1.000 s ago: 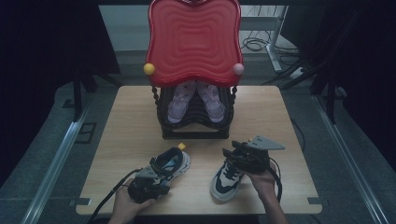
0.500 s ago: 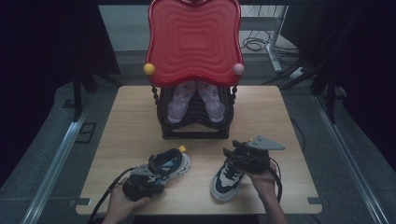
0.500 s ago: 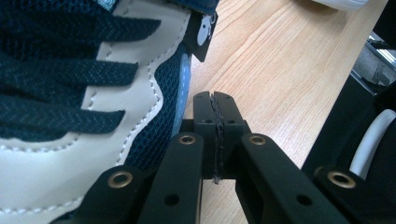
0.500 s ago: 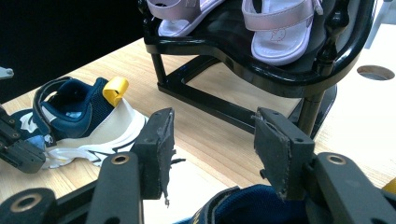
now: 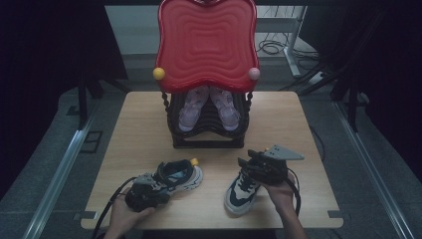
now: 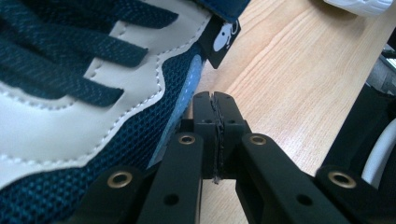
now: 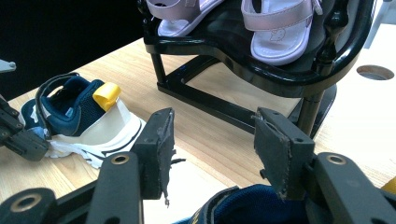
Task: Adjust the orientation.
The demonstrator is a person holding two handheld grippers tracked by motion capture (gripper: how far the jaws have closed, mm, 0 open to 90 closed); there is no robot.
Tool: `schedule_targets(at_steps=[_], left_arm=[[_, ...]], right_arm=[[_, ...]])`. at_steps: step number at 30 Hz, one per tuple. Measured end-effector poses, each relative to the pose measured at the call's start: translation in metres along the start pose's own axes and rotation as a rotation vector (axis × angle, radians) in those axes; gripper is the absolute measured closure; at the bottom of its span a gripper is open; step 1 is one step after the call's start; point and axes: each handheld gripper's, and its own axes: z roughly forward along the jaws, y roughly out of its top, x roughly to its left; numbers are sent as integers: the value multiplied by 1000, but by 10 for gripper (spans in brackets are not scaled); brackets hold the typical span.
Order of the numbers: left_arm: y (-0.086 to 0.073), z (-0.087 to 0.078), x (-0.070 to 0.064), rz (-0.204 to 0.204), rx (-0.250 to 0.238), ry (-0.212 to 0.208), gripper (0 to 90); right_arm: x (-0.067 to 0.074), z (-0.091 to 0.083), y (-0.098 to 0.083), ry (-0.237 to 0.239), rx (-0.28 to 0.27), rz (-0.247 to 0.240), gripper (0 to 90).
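Two navy mesh and cream leather sneakers sit on the light wooden table [image 5: 139, 124], in front of a black rack [image 5: 206, 137] with pink sandals [image 5: 191, 107] under a wavy red plastic top [image 5: 206, 42]. Left sneaker [image 5: 176, 175] lies right up against the left gripper [image 6: 215, 105], just beside its jaws, which are pressed together with nothing between them. Right gripper [image 7: 212, 144] has its jaws spread wide, hanging just above the right sneaker [image 5: 244, 186]'s collar, pads not touching it.

We see a wooden table [image 5: 134, 129] bearing a black shoe rack [image 5: 206, 139] and two navy sneakers [image 5: 176, 177] [image 5: 244, 191].
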Motion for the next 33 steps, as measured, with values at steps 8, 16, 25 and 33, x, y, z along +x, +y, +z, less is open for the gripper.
schedule_targets(at_steps=[8,16,25,33], left_arm=[[-1,-2,4,-16,-3,4,893],[-3,-3,10,-34,-4,29,893],[-6,-7,18,-57,-21,43,892],[-8,-12,24,-75,-39,60,892]], right_arm=[[0,0,0,0,-2,0,485],[0,0,0,0,-3,-1,485],[0,0,0,0,-2,1,485],[0,0,0,1,-1,-2,485]])
